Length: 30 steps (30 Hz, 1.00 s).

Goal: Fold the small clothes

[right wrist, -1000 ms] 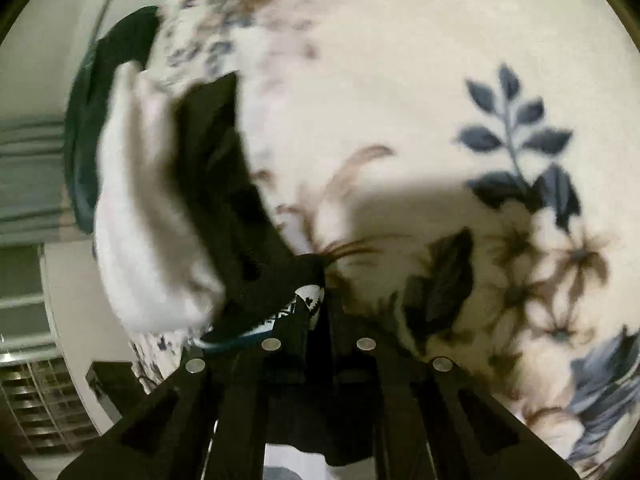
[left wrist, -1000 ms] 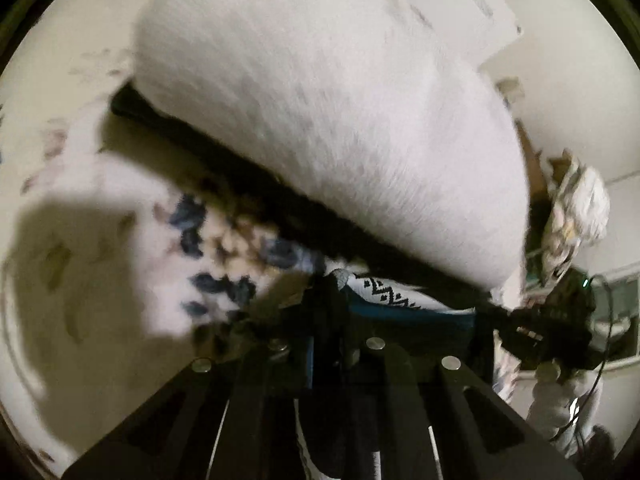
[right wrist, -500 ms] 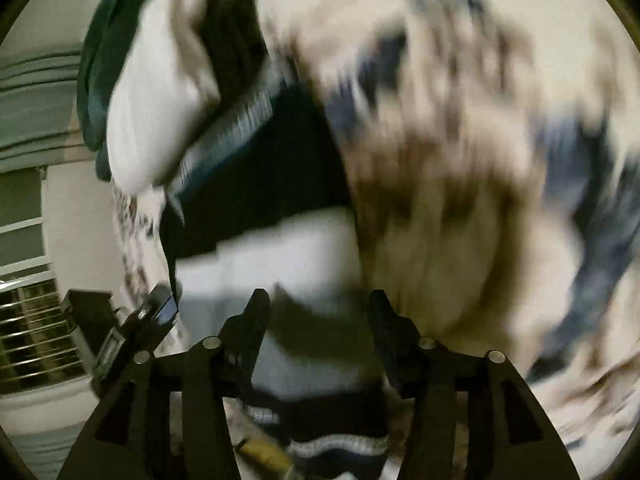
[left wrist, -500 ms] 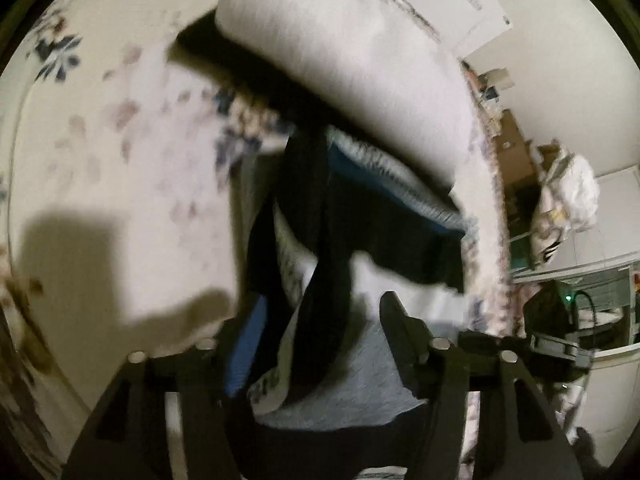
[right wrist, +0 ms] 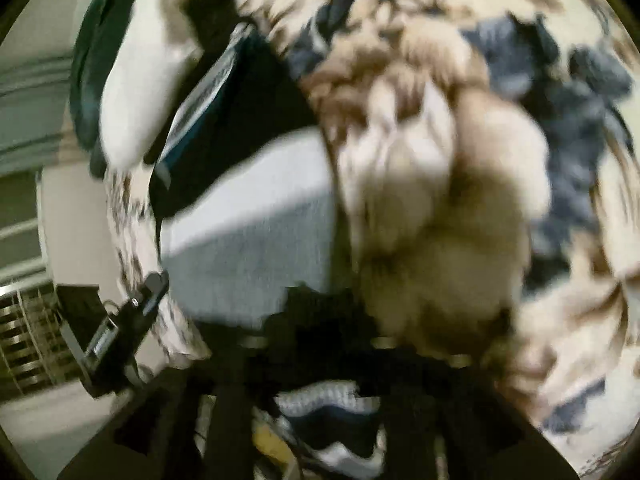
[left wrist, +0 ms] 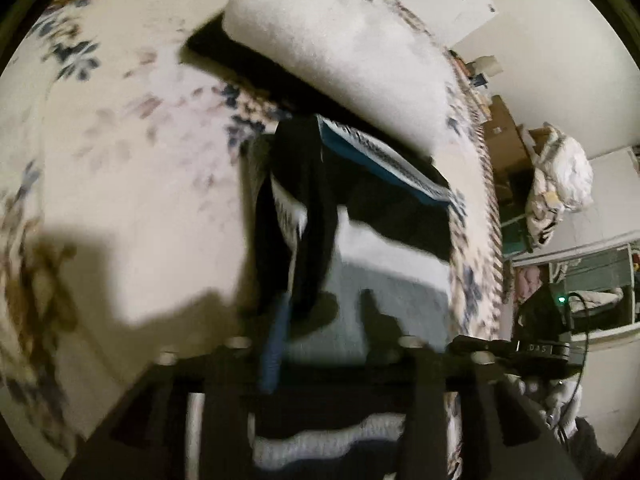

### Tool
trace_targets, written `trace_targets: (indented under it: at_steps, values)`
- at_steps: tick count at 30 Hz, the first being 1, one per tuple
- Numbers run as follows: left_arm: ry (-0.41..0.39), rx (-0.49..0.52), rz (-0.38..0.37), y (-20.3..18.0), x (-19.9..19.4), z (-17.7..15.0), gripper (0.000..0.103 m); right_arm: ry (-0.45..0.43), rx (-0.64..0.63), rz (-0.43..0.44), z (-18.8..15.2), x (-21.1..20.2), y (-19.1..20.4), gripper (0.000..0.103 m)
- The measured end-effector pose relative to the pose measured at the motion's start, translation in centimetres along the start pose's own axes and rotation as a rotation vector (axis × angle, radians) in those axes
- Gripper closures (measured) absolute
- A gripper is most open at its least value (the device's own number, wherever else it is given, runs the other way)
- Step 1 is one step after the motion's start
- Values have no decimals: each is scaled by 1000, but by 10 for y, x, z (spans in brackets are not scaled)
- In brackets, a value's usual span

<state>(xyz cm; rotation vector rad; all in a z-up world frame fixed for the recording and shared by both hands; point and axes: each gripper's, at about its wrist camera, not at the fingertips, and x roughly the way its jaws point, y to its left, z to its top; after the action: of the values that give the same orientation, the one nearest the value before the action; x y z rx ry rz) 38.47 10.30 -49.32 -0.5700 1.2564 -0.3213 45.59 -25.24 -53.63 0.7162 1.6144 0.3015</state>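
L claw [left wrist: 320, 320] opening, over garment [left wrist: 392, 280] on blanket [left wrist: 140, 180].

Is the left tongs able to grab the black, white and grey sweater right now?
Probably yes. The left tongs hang just above the sweater on the flowery blanket, opening, with nothing pinched and nothing in between. The white pillow lies farther back, out of the way.

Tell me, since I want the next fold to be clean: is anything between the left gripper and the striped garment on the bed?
Nothing visible: the left gripper, jaws opening, sits directly over the striped garment.
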Motion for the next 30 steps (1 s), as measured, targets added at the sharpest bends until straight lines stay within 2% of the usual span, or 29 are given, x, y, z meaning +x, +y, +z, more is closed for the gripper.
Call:
trace_targets:
  at_steps: [1, 2, 6, 8, 9, 10, 11, 15, 16, 19, 20, 21, 23, 25, 30]
  values:
    - [0, -6, 7, 5, -6, -15, 43, 8, 0, -3, -12, 1, -2, 53]
    - [9, -14, 16, 8, -6, -28, 42, 20, 3, -8, -24, 3, -5, 53]
    - [124, -86, 20, 32, 16, -84, 42, 98, 90, -21, -79, 34, -30, 53]
    - [123, -89, 18, 37, 23, -102, 47, 114, 127, -18, -94, 51, -38, 53]
    - [100, -67, 24, 36, 22, -107, 71, 111, 130, -4, -102, 61, -38, 53]
    - [93, -42, 34, 35, 21, -109, 97, 94, 130, -9, -106, 64, -37, 67]
    - [96, -39, 34, 38, 19, -109, 97, 67, 134, -7, -110, 65, -36, 93]
    - [89, -22, 12, 50, 10, -99, 98, -91, 189, -80, -127, 45, -40, 100]
    - [95, -20, 4, 54, 11, -99, 98, -116, 211, -103, -129, 42, -44, 101]
    - [141, -9, -33, 53, 12, -100, 93, -111, 231, -82, -133, 36, -54, 100]
    - [154, -18, -39, 54, 10, -101, 91, -106, 224, -82, -137, 32, -57, 93]
    - [157, -30, -43, 54, 4, -105, 86, -101, 214, -76, -141, 30, -55, 88]
    - [146, -48, -63, 56, -12, -119, 71, -94, 199, -57, -152, 25, -52, 62]
    - [140, -62, -52, 60, -25, -140, 47, -81, 174, -53, -168, 20, -42, 54]
    - [220, -94, 8, 69, -24, -208, 46, 31, 128, -113, -226, 29, -57, 54]
